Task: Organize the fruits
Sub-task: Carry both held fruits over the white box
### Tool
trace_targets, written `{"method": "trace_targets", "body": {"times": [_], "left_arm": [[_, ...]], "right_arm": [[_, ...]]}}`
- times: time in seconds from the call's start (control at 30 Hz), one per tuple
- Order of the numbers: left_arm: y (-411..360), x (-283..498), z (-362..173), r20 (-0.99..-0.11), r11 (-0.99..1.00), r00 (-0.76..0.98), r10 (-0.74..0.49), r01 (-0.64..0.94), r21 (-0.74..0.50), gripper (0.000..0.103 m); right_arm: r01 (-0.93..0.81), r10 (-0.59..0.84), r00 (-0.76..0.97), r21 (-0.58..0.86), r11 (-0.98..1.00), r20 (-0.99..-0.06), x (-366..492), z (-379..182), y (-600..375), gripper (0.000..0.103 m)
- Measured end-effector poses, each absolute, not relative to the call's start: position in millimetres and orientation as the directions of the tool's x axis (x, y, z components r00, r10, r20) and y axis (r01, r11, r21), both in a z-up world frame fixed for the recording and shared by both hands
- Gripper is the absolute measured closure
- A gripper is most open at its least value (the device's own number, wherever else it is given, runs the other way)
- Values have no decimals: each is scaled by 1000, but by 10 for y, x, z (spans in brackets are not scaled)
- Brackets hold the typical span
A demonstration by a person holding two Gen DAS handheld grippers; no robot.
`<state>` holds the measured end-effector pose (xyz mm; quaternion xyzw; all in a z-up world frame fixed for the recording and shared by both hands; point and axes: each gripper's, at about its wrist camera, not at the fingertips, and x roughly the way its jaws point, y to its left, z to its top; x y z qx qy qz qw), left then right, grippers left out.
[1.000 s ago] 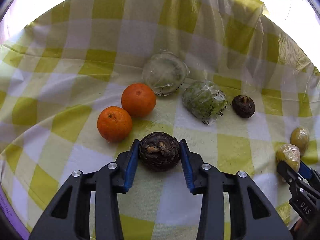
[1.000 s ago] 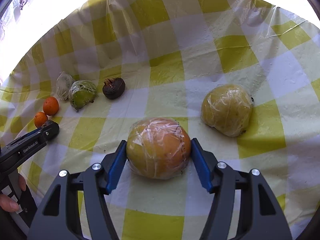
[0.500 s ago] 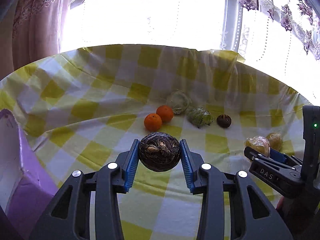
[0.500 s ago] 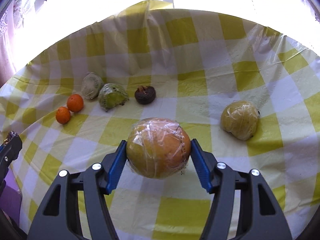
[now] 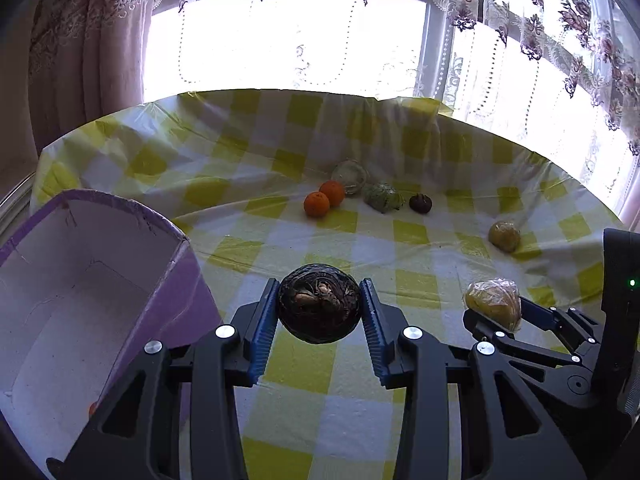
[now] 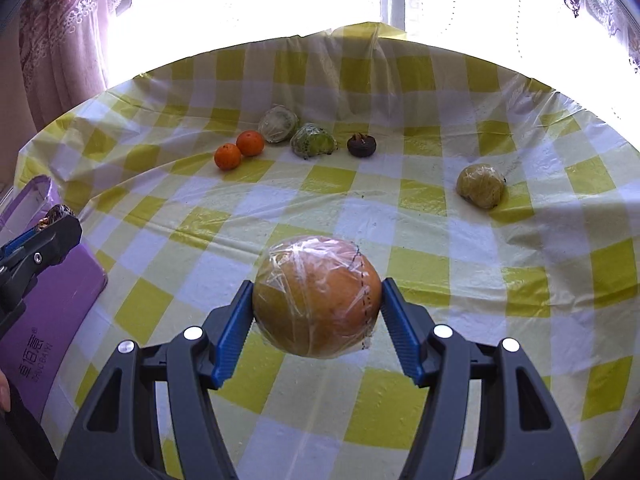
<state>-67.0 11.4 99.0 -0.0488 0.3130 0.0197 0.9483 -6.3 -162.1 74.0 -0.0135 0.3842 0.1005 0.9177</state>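
Left gripper [image 5: 320, 308]: clenched on a dark round fruit [image 5: 319, 303], which is pinched between the blue pads and held clear above the checked tablecloth [image 5: 256, 184]

Right gripper [image 6: 317, 300]: clamped on a large orange fruit in cling film [image 6: 316, 295], carried off the cloth; the same gripper is seen at the right edge of the left wrist view with the wrapped fruit at its tip

Purple box [image 5: 80, 292]: open, white inside, placed at the near left of the table just beside the left gripper; a small orange patch is glimpsed low inside, too little to identify

Left on the cloth, far side, in a loose row: two small oranges [image 6: 239, 149] touching each other, a pale wrapped fruit [image 6: 278, 123] just behind them, a green wrapped fruit [image 6: 313, 140] beside that, then a second dark fruit [image 6: 361, 144]

A yellowish wrapped fruit [image 6: 481, 185] is seen lying alone, well apart to the right

Window with lace curtains [image 5: 560, 20] noted behind the table
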Motion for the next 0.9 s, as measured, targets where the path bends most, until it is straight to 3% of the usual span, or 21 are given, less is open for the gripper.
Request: {"method": "trace_targets", "body": {"times": [0.37,0.9], "left_arm": [[416,-1415,1191,-656,998,754,-8,-34,-51,65],[1733,-2031,1532,-597,951,767,235,-310,-24,65]], "right_arm": [[-342,267,635,46,939,-725,-708,1038,-1208,39],[-650,488,605,-37,759,-629,-1341,1692,396,39]]}}
